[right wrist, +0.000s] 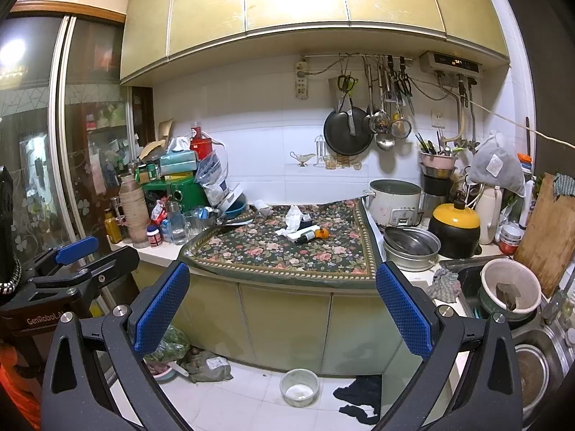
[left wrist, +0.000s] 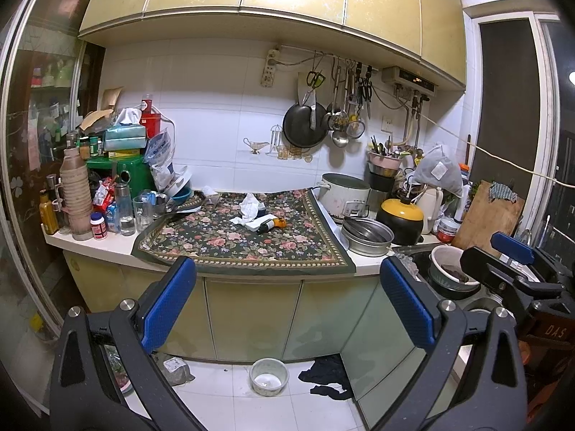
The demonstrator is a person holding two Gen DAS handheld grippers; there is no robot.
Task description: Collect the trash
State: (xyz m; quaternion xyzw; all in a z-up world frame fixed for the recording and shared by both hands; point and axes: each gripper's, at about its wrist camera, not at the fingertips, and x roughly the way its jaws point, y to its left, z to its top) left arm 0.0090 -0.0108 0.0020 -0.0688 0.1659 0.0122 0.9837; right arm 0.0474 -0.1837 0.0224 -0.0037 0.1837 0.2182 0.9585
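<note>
Both hand-held grippers hung in front of a cluttered kitchen counter, well back from its edge, each spread wide and holding nothing: the left gripper (left wrist: 287, 301) and the right gripper (right wrist: 284, 305) had black plastic arms tipped with blue, dimpled rubber pads. A dark floral cloth with a beaded border (left wrist: 248, 237) draped over the white countertop, its front hem hanging past the edge. The trash lay near the cloth's middle: crumpled white tissues (left wrist: 249, 208), soft and creased, just beside a small dark bottle with a pale label (left wrist: 266, 225) lying on its side, its far end against a small orange object (left wrist: 278, 222). The cloth around this cluster was otherwise bare. To the left crowded glass jars, bottles and a ribbed beige flask (left wrist: 75, 194); to the right stood a white rice cooker (left wrist: 345, 194), stacked steel pans (left wrist: 366, 235) and a glossy black-and-yellow pot (left wrist: 400, 219). A pale bowl (left wrist: 268, 376) sat on the white tiled floor below.
</note>
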